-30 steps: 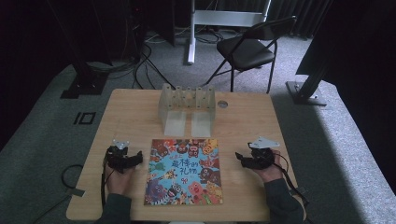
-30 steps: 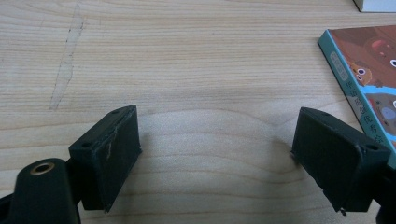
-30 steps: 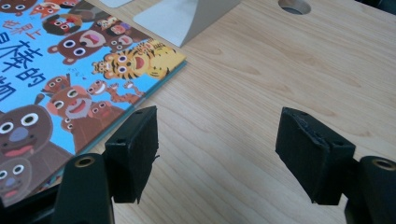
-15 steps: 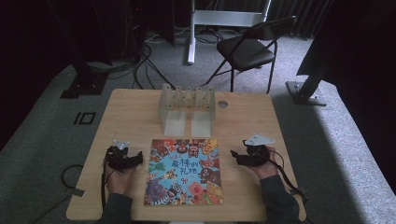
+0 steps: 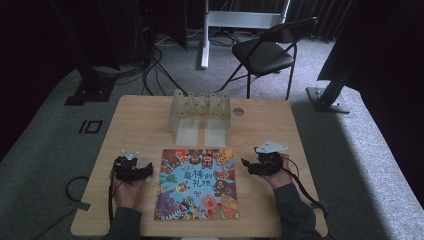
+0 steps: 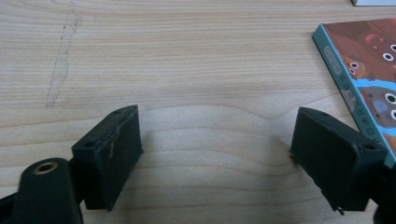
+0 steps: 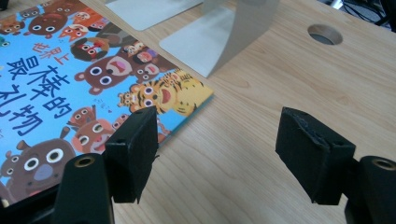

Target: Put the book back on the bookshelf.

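The left gripper (image 5: 146, 171) rests on the counter (image 5: 135, 120) with its jaws apart and empty, just left of the picture book (image 5: 197, 184), which lies flat at the near middle. The right gripper (image 5: 245, 163), jaws likewise apart on nothing, sits beside the book's far right corner. A clean pickup likely calls for one jaw slid under an edge. The bookend rack (image 5: 201, 116) stands just beyond the book, so open room lies left and right.

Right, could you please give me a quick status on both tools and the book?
Left tool open, empty, on bare wood. Right tool open, empty, at the colourful animal picture book. Book flat, closed, untouched. Nothing in the way.
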Demonstrator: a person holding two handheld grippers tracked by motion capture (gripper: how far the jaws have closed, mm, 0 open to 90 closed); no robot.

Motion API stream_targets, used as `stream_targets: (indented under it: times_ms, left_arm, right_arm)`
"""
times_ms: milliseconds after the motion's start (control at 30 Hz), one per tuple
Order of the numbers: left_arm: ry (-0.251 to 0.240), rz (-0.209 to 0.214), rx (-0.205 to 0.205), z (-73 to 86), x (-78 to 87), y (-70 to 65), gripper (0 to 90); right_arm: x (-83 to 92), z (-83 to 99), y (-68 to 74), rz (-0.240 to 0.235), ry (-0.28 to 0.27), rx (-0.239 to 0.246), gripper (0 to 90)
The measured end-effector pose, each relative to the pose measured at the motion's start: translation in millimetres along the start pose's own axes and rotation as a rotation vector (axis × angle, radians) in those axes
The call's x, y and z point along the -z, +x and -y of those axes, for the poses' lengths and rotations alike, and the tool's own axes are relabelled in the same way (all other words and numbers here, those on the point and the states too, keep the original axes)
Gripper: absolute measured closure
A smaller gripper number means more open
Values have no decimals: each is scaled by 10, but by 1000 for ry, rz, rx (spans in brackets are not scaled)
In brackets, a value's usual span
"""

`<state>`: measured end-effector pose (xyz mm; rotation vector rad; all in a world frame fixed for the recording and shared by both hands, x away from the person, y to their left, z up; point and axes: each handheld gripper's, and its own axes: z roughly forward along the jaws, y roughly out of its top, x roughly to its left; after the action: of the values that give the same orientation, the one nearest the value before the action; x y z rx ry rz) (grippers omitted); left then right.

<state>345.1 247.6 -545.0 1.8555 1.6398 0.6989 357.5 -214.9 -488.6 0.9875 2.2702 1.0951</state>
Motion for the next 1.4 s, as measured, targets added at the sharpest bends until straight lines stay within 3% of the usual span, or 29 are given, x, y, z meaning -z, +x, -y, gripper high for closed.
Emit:
stream_targets:
  times_ms: [400,800,1000,1267,1300,1400]
  left_arm:
    - [15,15,-14,-7,30,15,239]
    - [17,26,-26,-8,34,27,242]
    - [5,45,-58,0,54,1,329]
    - [-31,99,-83,-6,121,-66,290]
    - [-55,128,-81,-10,149,-93,290]
    - [-77,166,-83,-19,189,-139,262]
  right_arm:
    - [-66,-134,82,-30,-11,35,288]
    - [-214,-268,201,-53,-7,62,280]
    - [-324,-302,219,-46,11,74,262]
    - [-498,-340,209,-70,42,69,212]
    - [-517,-349,201,-75,45,69,208]
    - [-577,-391,168,-94,43,65,193]
